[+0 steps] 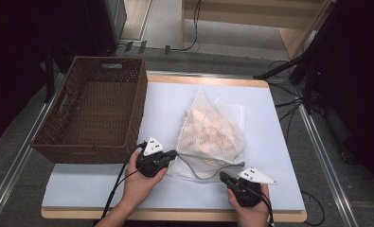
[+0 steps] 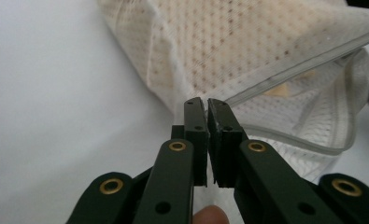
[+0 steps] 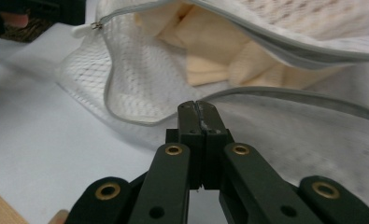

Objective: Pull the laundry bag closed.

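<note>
A: While both tongs pinch the near edge of the mesh bag (image 1: 212, 137), who holds which side?

B: The left tongs (image 1: 171, 154) are clamped on its left corner, the right tongs (image 1: 224, 177) on the netting below the open zip, spreading the mouth. The basket (image 1: 93, 109) waits left of them on the bench (image 1: 265, 123).

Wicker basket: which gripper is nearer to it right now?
Left. The left gripper sits just off the wicker basket's near right corner, at the mesh bag's edge. The right gripper is farther right, beyond the bag's open mouth.
</note>
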The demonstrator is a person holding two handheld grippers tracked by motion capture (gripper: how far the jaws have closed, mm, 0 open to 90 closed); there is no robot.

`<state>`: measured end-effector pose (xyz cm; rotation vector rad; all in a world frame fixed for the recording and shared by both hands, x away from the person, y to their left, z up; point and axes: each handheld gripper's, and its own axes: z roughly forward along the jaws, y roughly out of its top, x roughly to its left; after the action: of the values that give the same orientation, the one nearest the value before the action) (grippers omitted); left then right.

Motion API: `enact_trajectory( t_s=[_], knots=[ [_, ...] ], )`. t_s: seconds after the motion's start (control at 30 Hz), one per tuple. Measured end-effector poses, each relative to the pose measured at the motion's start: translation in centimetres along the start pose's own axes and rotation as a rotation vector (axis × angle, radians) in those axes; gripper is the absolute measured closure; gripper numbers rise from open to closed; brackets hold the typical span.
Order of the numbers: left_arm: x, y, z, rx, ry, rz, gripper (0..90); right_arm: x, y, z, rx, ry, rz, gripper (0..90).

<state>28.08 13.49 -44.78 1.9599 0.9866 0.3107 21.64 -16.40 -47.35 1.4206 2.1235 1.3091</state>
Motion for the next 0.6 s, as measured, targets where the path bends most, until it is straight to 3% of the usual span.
enact_trajectory(
  t_s=[0.1,0.27,0.33,0.4,0.47,0.6],
  knots=[
    [-0.3,0.0,-0.1,-0.008,-0.009,0.031,82.8,0.7,0.2,0.5,0.004,0.019,-0.005,90.0],
    [1.1,-1.0,-0.6,0.025,0.016,-0.044,72.3,2.2,0.8,1.4,-0.001,0.068,-0.023,90.0],
    [1.4,-1.3,-0.4,0.053,0.026,-0.045,70.6,2.8,1.2,1.9,-0.004,0.085,-0.039,89.2],
    [1.6,-1.4,-0.2,0.056,0.012,-0.048,69.1,3.4,1.6,2.4,-0.009,0.095,-0.046,89.2],
    [1.8,-1.4,0.2,0.061,-0.030,-0.078,67.1,3.9,2.1,2.8,-0.015,0.102,-0.050,88.7],
    [2.1,-1.6,1.5,0.107,-0.064,-0.108,63.6,4.7,3.0,3.7,-0.027,0.116,-0.049,84.9]
  ],
)
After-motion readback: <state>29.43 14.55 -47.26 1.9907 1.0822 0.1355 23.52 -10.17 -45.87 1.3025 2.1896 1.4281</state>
